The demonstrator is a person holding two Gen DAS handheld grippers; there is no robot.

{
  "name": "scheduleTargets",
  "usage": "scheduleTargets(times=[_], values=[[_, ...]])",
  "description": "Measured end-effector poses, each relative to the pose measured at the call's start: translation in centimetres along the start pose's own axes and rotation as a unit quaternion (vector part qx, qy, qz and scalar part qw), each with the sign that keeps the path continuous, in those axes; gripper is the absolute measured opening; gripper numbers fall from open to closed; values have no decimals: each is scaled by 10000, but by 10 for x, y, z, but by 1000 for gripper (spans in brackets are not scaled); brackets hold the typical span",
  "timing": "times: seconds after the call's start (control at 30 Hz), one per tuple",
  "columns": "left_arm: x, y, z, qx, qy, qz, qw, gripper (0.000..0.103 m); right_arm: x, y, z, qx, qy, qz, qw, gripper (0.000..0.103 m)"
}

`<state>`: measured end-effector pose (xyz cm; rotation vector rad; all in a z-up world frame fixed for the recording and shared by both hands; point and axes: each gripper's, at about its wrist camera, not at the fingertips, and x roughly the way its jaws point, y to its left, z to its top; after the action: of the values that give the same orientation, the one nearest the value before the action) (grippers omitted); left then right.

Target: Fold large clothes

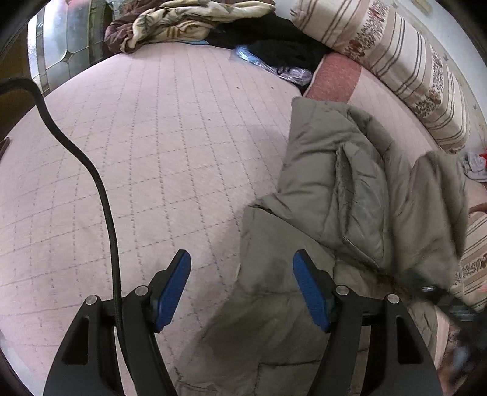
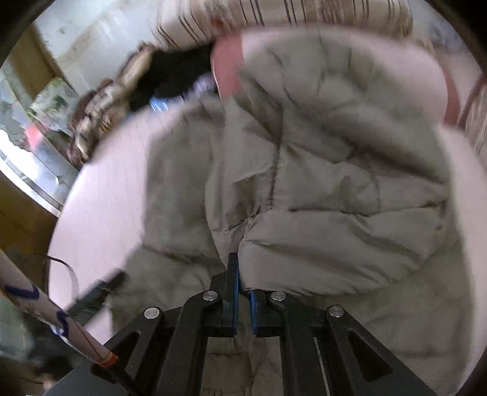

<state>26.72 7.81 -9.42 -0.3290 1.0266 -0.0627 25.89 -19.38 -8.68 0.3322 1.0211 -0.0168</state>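
A grey-green padded jacket (image 1: 350, 195) lies crumpled on the pink quilted bed (image 1: 152, 152), on its right side. My left gripper (image 1: 242, 274) is open and empty, just above the jacket's near left edge. Its right finger is over the fabric and its left finger is over bare bed. In the right wrist view, my right gripper (image 2: 243, 283) is shut on a fold of the jacket (image 2: 319, 182), which bunches up in front of it. That view is blurred by motion. The right gripper shows dimly at the right edge of the left wrist view (image 1: 432, 289).
A striped bolster (image 1: 411, 67) runs along the bed's far right. A patterned blanket (image 1: 182, 21), black clothes (image 1: 283, 45) and a plastic bag (image 1: 274, 65) lie at the far end. A black cable (image 1: 100, 189) hangs at left. A wooden frame (image 2: 21, 219) is left of the bed.
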Motion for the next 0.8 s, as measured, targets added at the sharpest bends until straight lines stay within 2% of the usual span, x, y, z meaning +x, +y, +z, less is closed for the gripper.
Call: scheduleTargets(times=[0.07,0.17,0.3,0.37,0.43,0.5,0.63,0.7,0.8], values=[[-2,3,0,0,-36,66,10000,69,31,-7,-2,126,79,-12,9999,5],[-3,6,0,19,-86,178,9998,69,54,-18,8,382,139,66,9992,6],[0,7,0,-16,-53,195,9998,69,40,-20,12,513,42,197,9985,10],[2,6,0,-16,-29,184,9998,69,22,-19,11,393,-71,300,9988,23],[2,5,-2,12,-38,182,9998,69,-2,-18,6,272,-242,414,9985,52],[1,2,-3,63,-54,185,9998,69,-22,-19,1,208,-292,398,9986,63],[2,-1,-4,142,-80,222,9996,69,-55,-21,-16,-152,-247,332,9990,63],[2,0,-4,137,-75,235,9996,69,-67,-23,-15,-300,-311,158,9989,63],[3,1,-4,124,-64,259,9996,69,-92,-35,6,-310,-730,-359,9962,63]])
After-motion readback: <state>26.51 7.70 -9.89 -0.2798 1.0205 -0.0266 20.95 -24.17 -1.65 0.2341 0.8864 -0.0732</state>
